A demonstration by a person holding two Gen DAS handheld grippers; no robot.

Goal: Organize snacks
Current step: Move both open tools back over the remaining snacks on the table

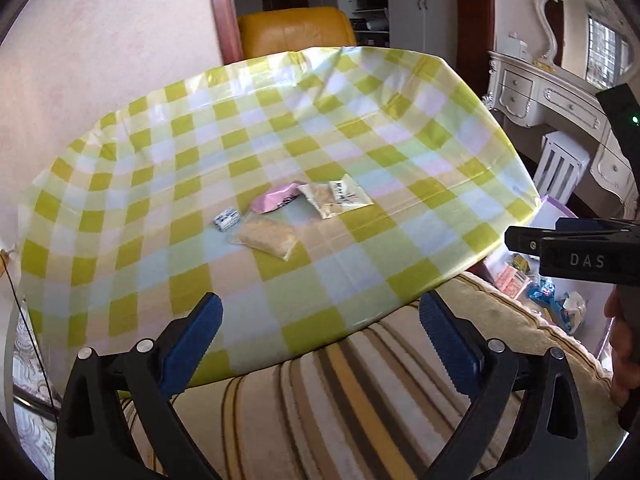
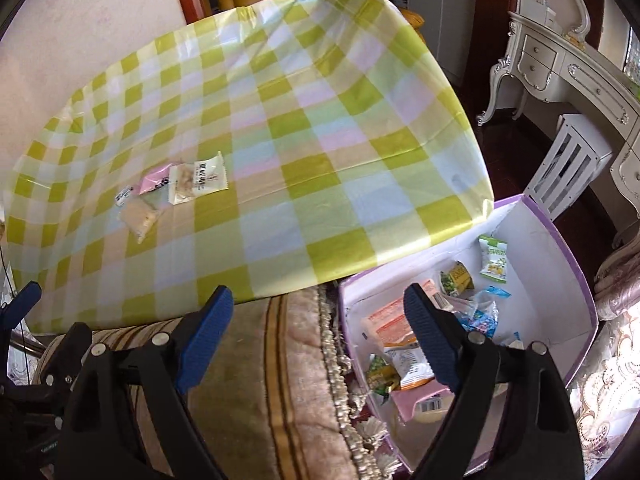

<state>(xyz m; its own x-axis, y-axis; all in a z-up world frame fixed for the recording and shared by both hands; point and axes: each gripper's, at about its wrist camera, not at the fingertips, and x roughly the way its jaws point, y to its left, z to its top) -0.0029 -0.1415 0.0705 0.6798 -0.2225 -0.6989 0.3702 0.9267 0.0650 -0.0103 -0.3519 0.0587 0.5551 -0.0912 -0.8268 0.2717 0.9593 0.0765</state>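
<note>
Several snack packets lie together on the checked tablecloth (image 1: 360, 152): a pink packet (image 1: 276, 197), a clear cracker packet with a white label (image 1: 336, 196), a clear tan-filled packet (image 1: 266, 236) and a small blue-white one (image 1: 227, 218). They also show in the right wrist view: the pink packet (image 2: 154, 178), the cracker packet (image 2: 197, 179), the tan packet (image 2: 140, 216). My left gripper (image 1: 320, 332) is open and empty, at the table's near edge. My right gripper (image 2: 318, 328) is open and empty, above the gap between the cushion and a purple-rimmed white box (image 2: 552, 248) holding several snacks.
A striped cushion (image 1: 340, 400) lies below the table's near edge. The snack box stands right of the table, low down. A white ornate dresser (image 2: 580, 68) and a white slatted stool (image 2: 568, 160) stand further right. A yellow armchair (image 1: 296, 28) sits behind the table.
</note>
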